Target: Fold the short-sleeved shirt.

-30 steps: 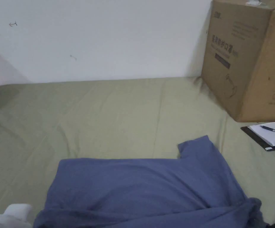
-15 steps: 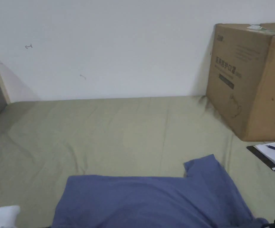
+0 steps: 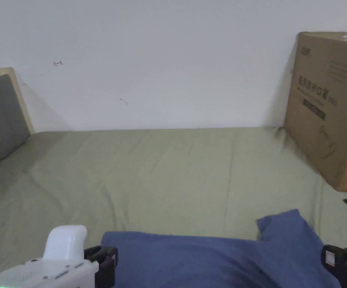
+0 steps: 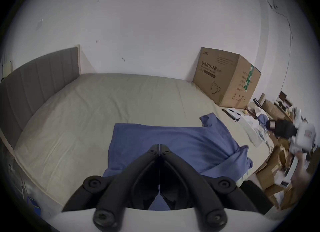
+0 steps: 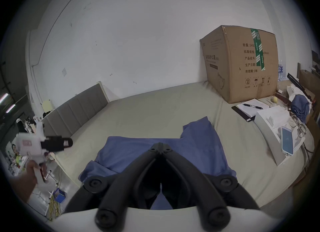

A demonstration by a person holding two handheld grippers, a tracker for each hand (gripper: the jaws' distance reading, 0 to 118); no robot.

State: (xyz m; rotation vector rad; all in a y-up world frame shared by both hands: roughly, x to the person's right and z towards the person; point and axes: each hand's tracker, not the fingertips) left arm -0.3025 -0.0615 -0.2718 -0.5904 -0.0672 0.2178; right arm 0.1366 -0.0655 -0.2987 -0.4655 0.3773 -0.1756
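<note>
The blue shirt (image 4: 166, 142) is spread on the bed (image 4: 97, 114), near its front edge, with one sleeve (image 3: 285, 228) laid out toward the box (image 3: 330, 108). The left claw (image 4: 159, 146) is held above the shirt with its jaws closed together and nothing between them. The right claw (image 5: 160, 145) is likewise seen pressed shut and empty over the shirt. A clipboard (image 5: 249, 109) is seen beside the box.

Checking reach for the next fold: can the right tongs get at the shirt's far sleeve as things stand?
Probably yes. The right tongs, jaws shut and holding nothing, hang above the shirt; the sleeve lies flat on the bed sheet, apart from the cardboard box.
</note>
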